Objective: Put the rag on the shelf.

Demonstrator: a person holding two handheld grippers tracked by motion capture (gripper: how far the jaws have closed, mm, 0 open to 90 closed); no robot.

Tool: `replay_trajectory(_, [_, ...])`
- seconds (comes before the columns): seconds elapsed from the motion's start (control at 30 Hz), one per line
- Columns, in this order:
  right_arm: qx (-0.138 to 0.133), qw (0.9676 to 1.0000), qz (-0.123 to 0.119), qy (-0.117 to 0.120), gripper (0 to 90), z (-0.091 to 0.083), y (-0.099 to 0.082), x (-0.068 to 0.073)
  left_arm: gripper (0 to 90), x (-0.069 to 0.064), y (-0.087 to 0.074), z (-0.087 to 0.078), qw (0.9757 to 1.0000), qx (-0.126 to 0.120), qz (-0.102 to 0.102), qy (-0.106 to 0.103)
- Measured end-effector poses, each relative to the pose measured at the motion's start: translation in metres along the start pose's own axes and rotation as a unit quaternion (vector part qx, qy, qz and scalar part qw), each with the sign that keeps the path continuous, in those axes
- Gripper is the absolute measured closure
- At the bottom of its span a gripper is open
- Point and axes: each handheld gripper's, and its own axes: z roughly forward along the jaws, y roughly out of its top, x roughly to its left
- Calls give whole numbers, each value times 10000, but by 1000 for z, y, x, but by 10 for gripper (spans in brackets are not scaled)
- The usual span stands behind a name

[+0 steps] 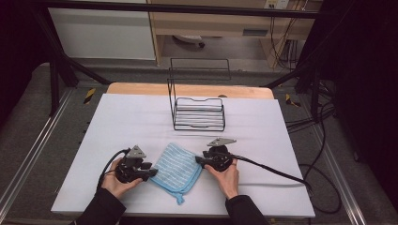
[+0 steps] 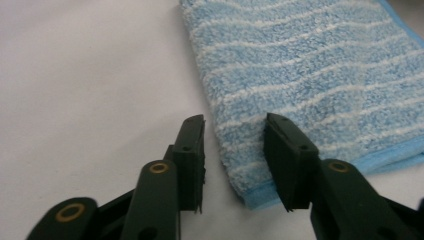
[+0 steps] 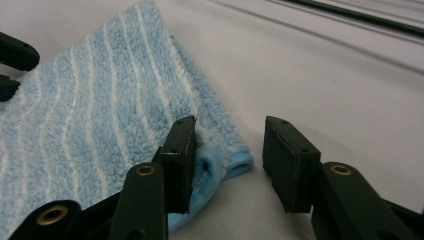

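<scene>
A light blue towel with white stripes lies folded flat on the white table, near its front edge. My left gripper sits at the towel's left corner. In the left gripper view the jaws stand apart with that hemmed corner of the towel between them, and a gap shows beside the left pad. My right gripper is at the towel's right corner. In the right gripper view its jaws are open; the towel corner lies by the left pad, far from the right one.
A black wire rack stands at the middle back of the table. Cables trail from both grippers, the right one running off toward the table's right edge. A black frame surrounds the table.
</scene>
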Motion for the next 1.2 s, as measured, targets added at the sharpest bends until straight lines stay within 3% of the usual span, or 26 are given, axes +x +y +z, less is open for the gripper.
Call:
replay_trajectory(0.1, [-42, 10000, -1, 37, 622, 2, -2, 1, 658, -2, 0, 1, 10000, 37, -11, -47])
replay_trajectory(0.3, [-94, 9998, 43, 165, 771, 2, -4, 4, 740, 1, 0, 2, 9990, 112, -305, -308])
replay_trajectory(0.4, [-144, 9998, 27, 161, 801, 0, -4, 4, 834, -1, -1, 2, 9985, 73, -393, -370])
replay_trajectory(0.57, [-187, 9994, 132, 262, 817, -7, 0, -1, 867, -5, 1, -1, 9984, 27, -467, -328])
replay_trajectory(0.7, [-233, 9994, 67, 240, 823, -21, 8, -3, 871, -13, 1, -2, 9958, -111, -633, -651])
replay_trajectory(0.77, [-225, 9995, 39, 211, 825, -29, 13, -6, 871, -23, 3, -1, 9957, -178, -605, -677])
replay_trajectory(0.87, [-173, 9997, -17, 190, 825, -34, 21, -12, 867, -39, 5, 1, 9950, -285, -658, -695])
replay_trajectory(1.0, [-65, 9994, -157, 312, 824, -24, 29, -23, 859, -53, 2, 6, 9957, -288, -678, -555])
replay_trajectory(1.1, [-51, 9986, -347, 401, 823, -10, 32, -23, 856, -52, -1, 8, 9959, -268, -749, -431])
replay_trajectory(1.2, [-77, 9985, -279, 463, 820, 2, 30, -25, 847, -52, -3, 8, 9959, -250, -791, -356])
